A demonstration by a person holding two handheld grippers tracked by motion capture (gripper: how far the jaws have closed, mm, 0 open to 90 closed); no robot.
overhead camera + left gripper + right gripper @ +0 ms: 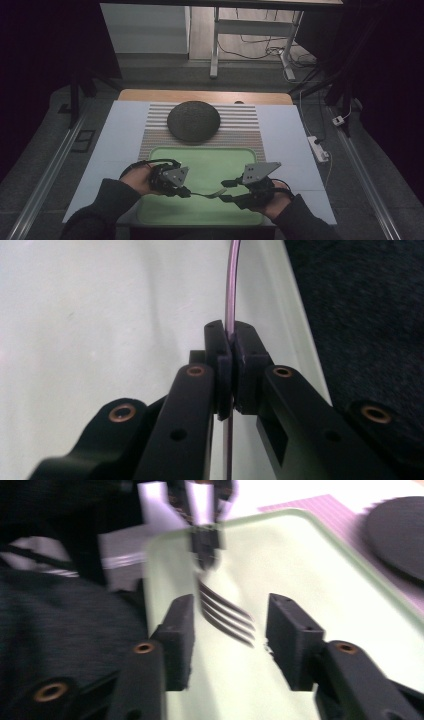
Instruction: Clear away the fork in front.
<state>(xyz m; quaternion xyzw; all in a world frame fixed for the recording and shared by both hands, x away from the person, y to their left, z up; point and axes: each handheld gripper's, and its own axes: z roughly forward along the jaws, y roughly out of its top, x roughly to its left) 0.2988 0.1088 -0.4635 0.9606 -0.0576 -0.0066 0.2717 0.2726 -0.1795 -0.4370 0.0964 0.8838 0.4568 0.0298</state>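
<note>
Thin metal fork (207, 193), four tines, lies lengthwise left to right above the green tray (220, 165), tines rightward; left gripper (186, 191) clamps its handle, right gripper (226, 191) wide around the tines.

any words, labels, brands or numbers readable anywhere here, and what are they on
None can be read in these pictures.
Pale green plastic tray: plain, no print.
Metal fork clamped in the left gripper: no stamp visible, and the right gripper view is blurred.
Dark round woven mat and striped placemat: no lettering.
White power strip on the floor: too small to tell.
</note>
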